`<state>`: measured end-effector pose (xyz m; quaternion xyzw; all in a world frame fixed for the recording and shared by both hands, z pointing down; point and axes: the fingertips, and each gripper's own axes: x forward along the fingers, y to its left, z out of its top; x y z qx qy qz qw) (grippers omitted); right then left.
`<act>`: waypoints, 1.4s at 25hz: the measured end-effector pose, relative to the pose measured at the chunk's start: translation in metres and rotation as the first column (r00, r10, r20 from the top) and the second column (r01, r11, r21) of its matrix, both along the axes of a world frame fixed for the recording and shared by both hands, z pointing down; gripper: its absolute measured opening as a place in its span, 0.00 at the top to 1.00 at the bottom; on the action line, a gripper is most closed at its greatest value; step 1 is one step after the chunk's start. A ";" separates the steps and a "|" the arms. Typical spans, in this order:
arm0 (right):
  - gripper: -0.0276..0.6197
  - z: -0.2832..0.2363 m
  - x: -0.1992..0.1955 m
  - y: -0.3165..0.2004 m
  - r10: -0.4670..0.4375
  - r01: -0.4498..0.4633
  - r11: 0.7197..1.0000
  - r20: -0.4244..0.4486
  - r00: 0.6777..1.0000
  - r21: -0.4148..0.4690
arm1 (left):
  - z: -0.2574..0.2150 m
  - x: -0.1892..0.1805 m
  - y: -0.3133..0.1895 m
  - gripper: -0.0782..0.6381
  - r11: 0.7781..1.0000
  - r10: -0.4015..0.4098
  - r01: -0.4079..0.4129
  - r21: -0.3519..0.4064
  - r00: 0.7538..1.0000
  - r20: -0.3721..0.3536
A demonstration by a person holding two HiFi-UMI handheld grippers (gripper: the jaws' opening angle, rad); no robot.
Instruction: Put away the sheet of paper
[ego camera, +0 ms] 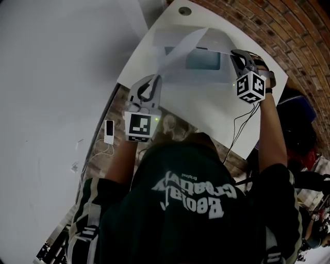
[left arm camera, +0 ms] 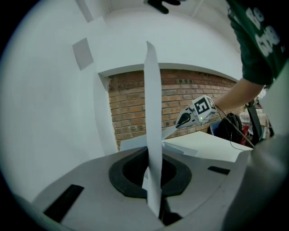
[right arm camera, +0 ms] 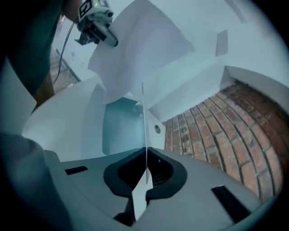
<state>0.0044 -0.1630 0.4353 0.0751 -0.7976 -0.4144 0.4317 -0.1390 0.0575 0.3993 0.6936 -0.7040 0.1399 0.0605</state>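
The white sheet of paper [ego camera: 181, 45] hangs in the air over the white table [ego camera: 216, 113], stretched between both grippers. My left gripper [ego camera: 150, 88] is shut on the sheet's near left edge; in the left gripper view the paper [left arm camera: 152, 113] rises edge-on out of the closed jaws [left arm camera: 152, 180]. My right gripper [ego camera: 240, 58] is shut on the far right edge, and the paper [right arm camera: 135, 54] runs as a thin line from its jaws [right arm camera: 145, 176]. Under the sheet a pale folder with a bluish panel [ego camera: 203, 59] lies flat on the table.
A round cable hole [ego camera: 185, 11] sits at the table's far corner. A thin black cable [ego camera: 238, 126] trails across the table's right side. A small white device with a cord [ego camera: 109, 131] lies left of the table. Brickwork [ego camera: 289, 36] borders the right.
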 end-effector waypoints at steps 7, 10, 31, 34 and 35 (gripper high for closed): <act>0.96 -0.019 0.021 0.032 -0.004 -0.026 0.955 -0.101 0.995 -0.295 | -0.001 -0.006 0.010 0.89 1.000 0.005 -0.005 -0.008 0.999 0.037; 0.96 -0.033 0.034 0.049 0.010 -0.065 0.914 -0.138 0.990 -0.400 | 0.002 -0.007 0.014 0.89 1.000 0.019 -0.018 -0.014 0.999 0.041; 0.96 -0.059 0.066 0.012 0.393 -0.284 0.789 0.094 0.915 -0.545 | -0.028 -0.002 -0.005 0.89 0.979 0.196 -0.203 -0.009 0.933 0.302; 0.96 -0.059 0.069 0.004 0.442 -0.279 0.728 0.118 0.889 -0.626 | -0.030 0.000 -0.021 0.89 0.975 0.215 -0.218 -0.030 0.911 0.353; 0.96 -0.060 0.069 0.001 0.449 -0.275 0.718 0.124 0.885 -0.640 | -0.031 0.000 -0.027 0.89 0.974 0.220 -0.222 -0.038 0.903 0.368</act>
